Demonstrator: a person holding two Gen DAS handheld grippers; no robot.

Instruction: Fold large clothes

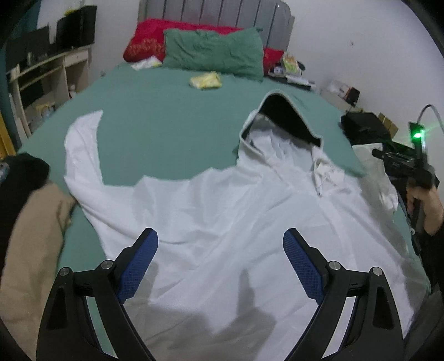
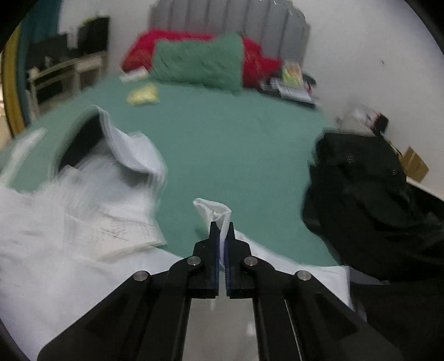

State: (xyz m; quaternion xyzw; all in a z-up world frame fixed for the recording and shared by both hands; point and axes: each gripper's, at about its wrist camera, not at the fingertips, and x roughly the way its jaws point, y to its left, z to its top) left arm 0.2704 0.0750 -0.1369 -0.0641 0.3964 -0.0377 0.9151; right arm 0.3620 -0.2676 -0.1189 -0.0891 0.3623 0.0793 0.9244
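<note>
Right hand-held gripper [image 2: 221, 230]: jaws pressed together on a bunched tip of white cloth, judged to be the cuff of a sleeve of the white hooded garment [image 1: 222, 211]. The pinch is narrow; a fold across the body is judged to go best if the cloth is lifted only slightly and carried level, so that the thin fabric does not slip from the pads or drag the body out of line.

Left hand-held gripper [image 1: 220, 241]: jaws spread wide, nothing between them, blue ribbed pads [image 1: 138, 266] hanging over the lower body of the garment. A flat hold on the body or hem is judged useful as an anchor.

White hooded garment: spread front-up on the bed [image 1: 155, 111]; light, creased, softly matt weave; hood [image 1: 280, 119] standing open with a dark lining and pale piped edge; drawcord [image 1: 322, 180] loose at the neck; other sleeve [image 1: 80, 155] curving away on the sheet.

Tan cloth [image 1: 33, 244]: soft heap at the bed's near edge.

Black garment [image 2: 369, 200]: crumpled, dark heap.

Bed: smooth green sheet; green pillow [image 1: 213, 52], wrinkled; red cushion [image 1: 147, 41] behind; grey channelled headboard [image 1: 216, 14].
</note>
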